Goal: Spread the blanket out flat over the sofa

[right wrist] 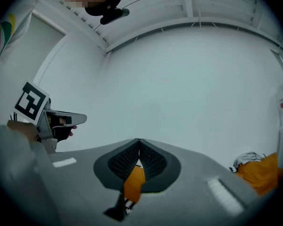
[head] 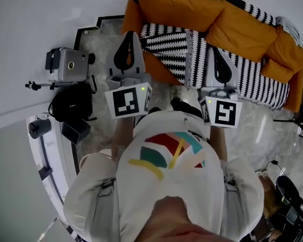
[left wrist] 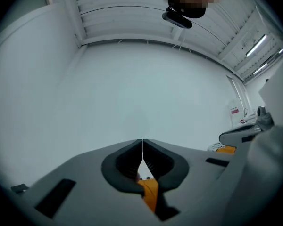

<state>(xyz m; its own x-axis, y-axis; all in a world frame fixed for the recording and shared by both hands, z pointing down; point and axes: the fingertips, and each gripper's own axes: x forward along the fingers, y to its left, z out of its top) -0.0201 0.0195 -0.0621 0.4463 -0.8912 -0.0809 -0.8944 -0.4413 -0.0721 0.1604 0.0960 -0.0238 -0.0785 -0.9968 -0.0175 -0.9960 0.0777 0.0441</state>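
step: judged mid-spread, edge held both sides | left gripper (head: 128,35) and right gripper (head: 216,53) clenched on blanket (head: 166,47) edge | blanket rumpled across sofa (head: 177,6), upper centre | next: probably draw taut, lower flat

right tool (right wrist: 138,143) — jaws clamped | blanket (right wrist: 133,182) — orange fold pinched between

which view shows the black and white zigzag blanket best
The head view: the black-and-white zigzag fabric blanket with orange backing spans between the left gripper and right gripper, both shut on it. Each gripper view shows only a pinch of orange cloth in its closed jaws.
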